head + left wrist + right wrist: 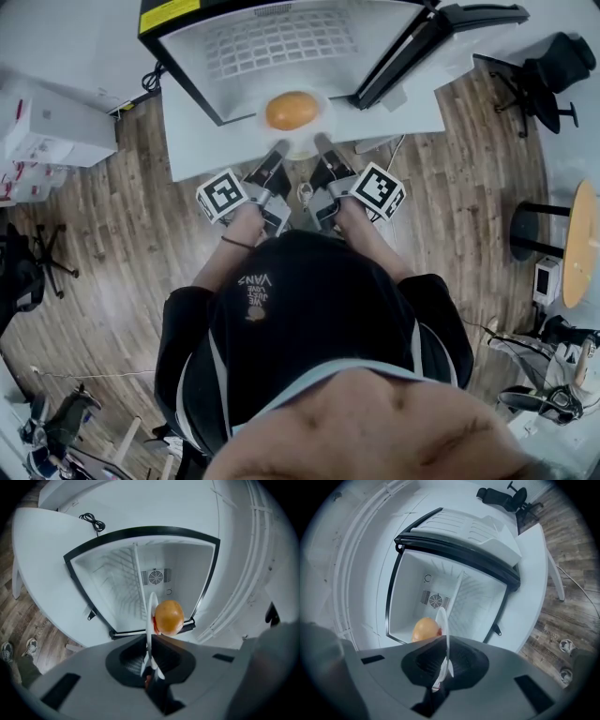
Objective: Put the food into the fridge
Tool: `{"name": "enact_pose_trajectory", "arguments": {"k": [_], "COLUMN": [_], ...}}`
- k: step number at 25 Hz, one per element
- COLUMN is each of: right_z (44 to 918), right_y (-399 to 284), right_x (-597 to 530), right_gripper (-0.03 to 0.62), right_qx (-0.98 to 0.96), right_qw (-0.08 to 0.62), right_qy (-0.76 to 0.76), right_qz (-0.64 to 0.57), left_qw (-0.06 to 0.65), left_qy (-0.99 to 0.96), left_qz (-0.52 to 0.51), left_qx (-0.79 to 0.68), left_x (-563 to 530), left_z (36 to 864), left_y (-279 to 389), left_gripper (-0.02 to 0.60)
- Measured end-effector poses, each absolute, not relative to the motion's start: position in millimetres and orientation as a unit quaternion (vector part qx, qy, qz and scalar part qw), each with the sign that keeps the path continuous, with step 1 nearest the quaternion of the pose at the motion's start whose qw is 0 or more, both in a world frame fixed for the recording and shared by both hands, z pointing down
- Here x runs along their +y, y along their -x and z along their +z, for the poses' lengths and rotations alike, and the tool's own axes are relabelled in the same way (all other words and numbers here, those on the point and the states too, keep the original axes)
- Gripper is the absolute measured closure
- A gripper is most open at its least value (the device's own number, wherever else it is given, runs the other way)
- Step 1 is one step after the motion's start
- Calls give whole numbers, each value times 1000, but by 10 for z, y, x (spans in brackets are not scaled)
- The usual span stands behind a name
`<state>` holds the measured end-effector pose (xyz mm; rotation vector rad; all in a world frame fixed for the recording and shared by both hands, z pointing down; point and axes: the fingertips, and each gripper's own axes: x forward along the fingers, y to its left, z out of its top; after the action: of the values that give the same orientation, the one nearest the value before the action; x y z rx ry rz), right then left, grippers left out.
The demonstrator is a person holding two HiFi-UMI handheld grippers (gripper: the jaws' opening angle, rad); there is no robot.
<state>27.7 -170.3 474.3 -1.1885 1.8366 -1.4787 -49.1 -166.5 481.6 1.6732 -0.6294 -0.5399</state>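
In the head view the open fridge (281, 47) fills the top centre of the frame, standing on a white tabletop (202, 150), its door (441, 42) swung out to the upper right. Just below its opening sits the food (292, 111), a round orange-brown lump on a white plate (298, 148). The left gripper (278, 150) and right gripper (322, 145) meet the plate's near rim side by side, so neither hand is nearer. The fridge lies straight ahead of both.

In the left gripper view the plate (151, 620) runs edge-on up the middle, its rim pinched between the closed jaws. The food (168, 617) is just right of it, in front of the fridge's empty inside (122, 573).

In the right gripper view the jaws are likewise clamped on the plate's rim (443, 625), with the food (425, 630) to the left and the fan grille (436, 600) beyond it.
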Motion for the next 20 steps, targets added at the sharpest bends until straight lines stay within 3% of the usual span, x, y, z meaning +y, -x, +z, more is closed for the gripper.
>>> {"name": "enact_pose_trajectory", "arguments": {"k": [20], "right_z": [4622], "right_y": [-344], "right_x": [-2482], "right_gripper": [574], "right_qx": [693], "right_qw": [237], "right_qy": [414], "right_qz": [-540], "left_qw": [576], "left_qy": [-720], "left_qz": [-255], "left_qx": [-291], "left_x": [-2406], "left_z": [4679], "left_y": [442], "left_gripper": [540]}}
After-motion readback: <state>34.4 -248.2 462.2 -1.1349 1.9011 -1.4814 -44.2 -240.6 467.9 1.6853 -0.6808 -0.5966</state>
